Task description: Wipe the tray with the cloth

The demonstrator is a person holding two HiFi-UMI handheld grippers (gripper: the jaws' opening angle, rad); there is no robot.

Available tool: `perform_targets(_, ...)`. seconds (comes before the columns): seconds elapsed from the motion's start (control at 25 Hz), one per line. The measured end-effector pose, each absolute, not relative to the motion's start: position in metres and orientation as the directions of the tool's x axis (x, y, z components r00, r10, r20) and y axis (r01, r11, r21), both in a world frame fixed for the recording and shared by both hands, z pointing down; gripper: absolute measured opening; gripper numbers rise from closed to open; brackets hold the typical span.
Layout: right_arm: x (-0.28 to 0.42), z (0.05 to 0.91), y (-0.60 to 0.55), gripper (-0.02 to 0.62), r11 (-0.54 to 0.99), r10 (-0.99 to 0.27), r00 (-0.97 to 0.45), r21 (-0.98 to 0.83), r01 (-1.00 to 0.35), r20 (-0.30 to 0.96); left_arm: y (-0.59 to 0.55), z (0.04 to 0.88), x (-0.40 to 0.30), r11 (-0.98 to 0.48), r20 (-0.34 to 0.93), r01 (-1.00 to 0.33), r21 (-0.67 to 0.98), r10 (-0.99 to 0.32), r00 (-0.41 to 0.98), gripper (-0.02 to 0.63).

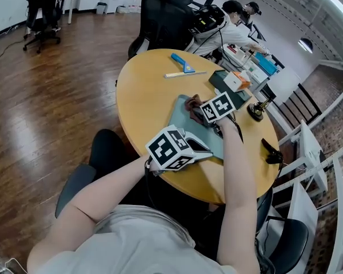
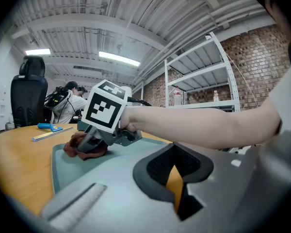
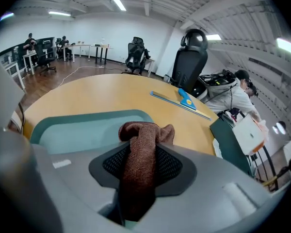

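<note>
The brown cloth (image 3: pixel 146 129) is bunched up at the far end of the tray (image 1: pixel 179 121) and it touches the tray floor there. The right gripper (image 3: pixel 141 152) has the cloth. Its jaws are clenched on it, and the cloth runs up between them and sticks out past the tips. This gripper points down at the tray.

The tray is grey-green and flat, with a low rim. It lies on the round wooden table (image 1: pixel 146 90), close to the edge where the person sits.

The left gripper (image 2: pixel 175 166) is at the near end of the tray and lies almost flat. Its jaws are a little way apart. Nothing is in them, and the yellow table shows through the gap. I cannot tell if it presses on the tray.

By the far edge of the table lie a blue tool (image 1: pixel 182 62) and a long flat strip (image 1: pixel 184 73). A dark green folder (image 1: pixel 222 85) lies near the right edge, with a white box (image 1: pixel 235 81) on it.
</note>
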State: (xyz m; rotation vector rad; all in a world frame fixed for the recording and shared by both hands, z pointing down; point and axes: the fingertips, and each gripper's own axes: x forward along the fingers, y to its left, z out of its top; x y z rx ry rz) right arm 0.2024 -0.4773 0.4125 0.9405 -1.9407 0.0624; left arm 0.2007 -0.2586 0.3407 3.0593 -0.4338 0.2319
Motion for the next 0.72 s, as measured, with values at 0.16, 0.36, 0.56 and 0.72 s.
perform_targets(0.16, 0.176, 0.412, -0.476, 0.135, 0.737, -0.567, -0.292, 0.316, -0.597, 0.77, -0.254, 0.339, 0.194, -0.959, 0.15, -0.284, 0.02, -0.278, 0.949, 0.322)
perform_targets(0.36, 0.15, 0.413, -0.47, 0.135, 0.779, -0.53, -0.353, 0.278, -0.562, 0.771, -0.254, 0.34, 0.192, -0.959, 0.152, -0.284, 0.021, -0.278, 0.949, 0.322)
perform_targets(0.56, 0.138, 0.412, -0.461, 0.136, 0.803, -0.51, -0.379, 0.268, -0.533, 0.772, -0.255, 0.339, 0.193, -0.958, 0.151, -0.285, 0.02, -0.279, 0.948, 0.322)
perform_targets(0.72, 0.144, 0.412, -0.46, 0.137, 0.795, -0.517, -0.365, 0.276, -0.539, 0.774, -0.254, 0.339, 0.192, -0.958, 0.152, -0.284, 0.021, -0.278, 0.948, 0.322)
